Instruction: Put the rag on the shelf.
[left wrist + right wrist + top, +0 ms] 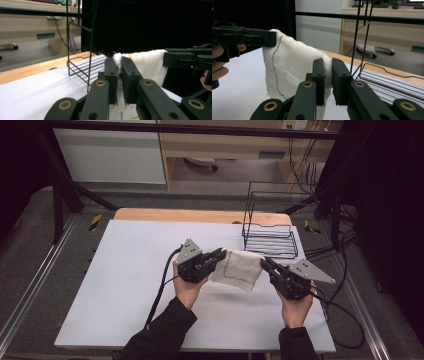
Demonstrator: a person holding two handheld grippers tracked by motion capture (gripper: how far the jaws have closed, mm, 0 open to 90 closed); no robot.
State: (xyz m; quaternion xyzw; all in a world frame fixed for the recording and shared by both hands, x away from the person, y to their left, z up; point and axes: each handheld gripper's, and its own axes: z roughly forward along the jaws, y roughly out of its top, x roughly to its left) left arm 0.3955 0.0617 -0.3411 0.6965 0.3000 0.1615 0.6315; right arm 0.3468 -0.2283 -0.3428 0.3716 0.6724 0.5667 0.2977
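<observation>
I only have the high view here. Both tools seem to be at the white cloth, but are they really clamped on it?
Observer: Yes. The left gripper view shows the left tool shut on the cloth, with fabric bunched between its jaws.
Operator: And the right one?
Observer: The right gripper view shows the right tool pinching another edge of the cloth the same way.
Operator: Is the cloth lying on the table?
Observer: From the right gripper view it hangs between the two tools, its lower corner above the white table surface.
Operator: Any marking on it?
Observer: A line of coloured stitching runs down it.
</observation>
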